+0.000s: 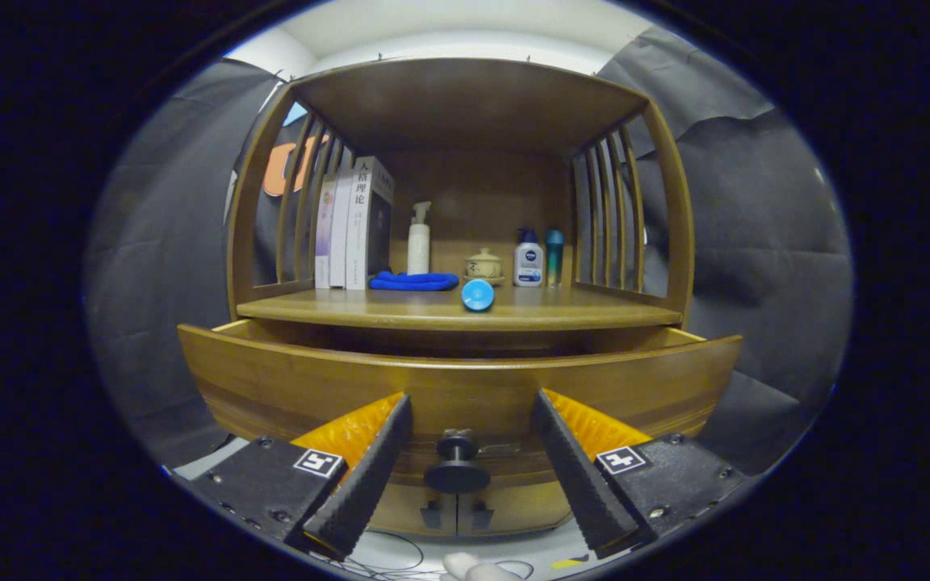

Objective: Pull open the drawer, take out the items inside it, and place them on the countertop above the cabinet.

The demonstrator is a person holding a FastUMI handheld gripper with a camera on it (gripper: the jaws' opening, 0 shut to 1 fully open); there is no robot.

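Your gripper has its fingers spread wide, holding nothing, one on each side of the round black drawer knob without touching it. The wide brown wooden drawer stands partly pulled out beneath the front edge of the wooden countertop, where a small blue ball rests. The drawer's contents are hidden. The drawer looks stiff and fairly heavy; take hold at the knob's narrow stem, where the fingers should not slip.
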